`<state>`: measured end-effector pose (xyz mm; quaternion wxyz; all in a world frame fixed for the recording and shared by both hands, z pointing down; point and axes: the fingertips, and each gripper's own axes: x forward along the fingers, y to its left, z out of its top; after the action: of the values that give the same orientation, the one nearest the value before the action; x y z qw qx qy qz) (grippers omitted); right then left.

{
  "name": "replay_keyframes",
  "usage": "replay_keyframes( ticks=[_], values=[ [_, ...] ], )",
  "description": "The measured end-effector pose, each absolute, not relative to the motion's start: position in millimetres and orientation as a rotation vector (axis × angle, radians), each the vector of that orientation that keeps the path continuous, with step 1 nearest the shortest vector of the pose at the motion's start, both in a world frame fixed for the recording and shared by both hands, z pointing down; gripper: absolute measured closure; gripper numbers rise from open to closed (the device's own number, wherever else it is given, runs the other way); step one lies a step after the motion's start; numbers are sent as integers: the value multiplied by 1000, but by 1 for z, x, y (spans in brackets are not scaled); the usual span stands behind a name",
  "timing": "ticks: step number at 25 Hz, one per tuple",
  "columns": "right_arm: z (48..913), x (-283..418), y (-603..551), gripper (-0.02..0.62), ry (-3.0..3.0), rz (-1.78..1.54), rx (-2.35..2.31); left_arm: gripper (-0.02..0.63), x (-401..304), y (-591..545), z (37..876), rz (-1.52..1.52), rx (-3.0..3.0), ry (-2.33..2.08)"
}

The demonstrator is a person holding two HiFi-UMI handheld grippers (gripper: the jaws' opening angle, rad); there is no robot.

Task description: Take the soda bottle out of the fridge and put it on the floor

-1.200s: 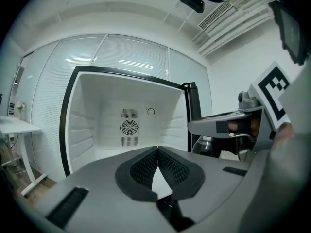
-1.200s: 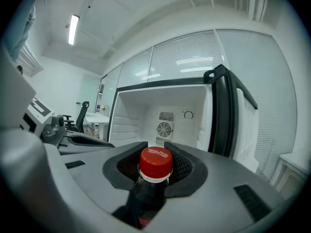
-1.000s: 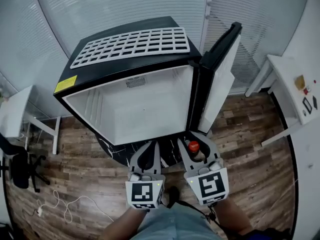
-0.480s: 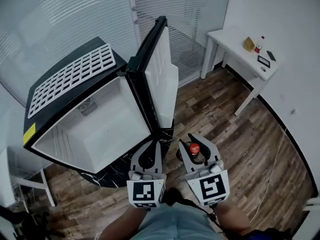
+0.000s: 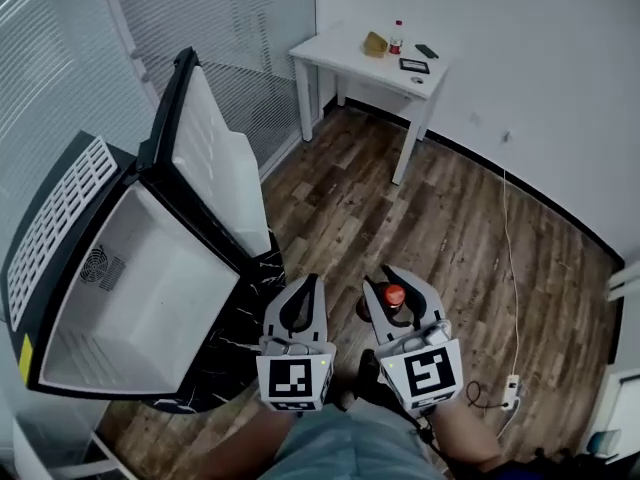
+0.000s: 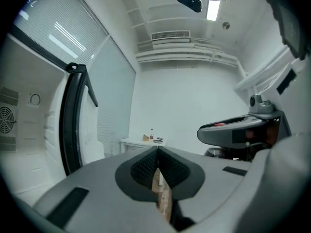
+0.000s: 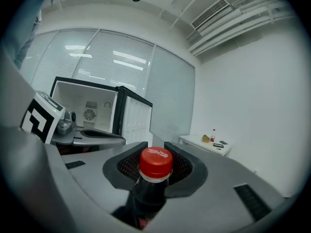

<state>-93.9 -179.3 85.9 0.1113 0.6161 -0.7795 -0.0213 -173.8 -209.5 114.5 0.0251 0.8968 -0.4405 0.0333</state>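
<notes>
The soda bottle, dark with a red cap, stands upright between the fingers of my right gripper, which is shut on its neck. In the right gripper view the red cap of the bottle sits just behind the tips of the right gripper. My left gripper is beside it on the left, shut with nothing in it; its tips meet in the left gripper view. The black fridge stands at the left with its door open and its white inside bare. Both grippers hang over the wooden floor, level.
A white table with a small bottle and a few flat items stands against the far wall. A cable and a power strip lie on the floor at the right. The fridge door juts out toward the table.
The view has swung right: the fridge has slid from the middle to the left and the table has come into sight. Both grippers have turned away from the fridge, the right one still holding the bottle.
</notes>
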Motion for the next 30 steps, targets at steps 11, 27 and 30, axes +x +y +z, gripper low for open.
replay_keyframes(
  ticks=[11,27,30],
  values=[
    [99,0,-85,479,-1988,13,2153,589,-73,-152,126,143,2936,-956],
    [134,116,11,479,-1771,132,2344,589,52,-82,150,224,3040,-697],
    [150,138,22,479,-1738,167,2384,589,75,-73,158,222,3051,-663]
  ],
)
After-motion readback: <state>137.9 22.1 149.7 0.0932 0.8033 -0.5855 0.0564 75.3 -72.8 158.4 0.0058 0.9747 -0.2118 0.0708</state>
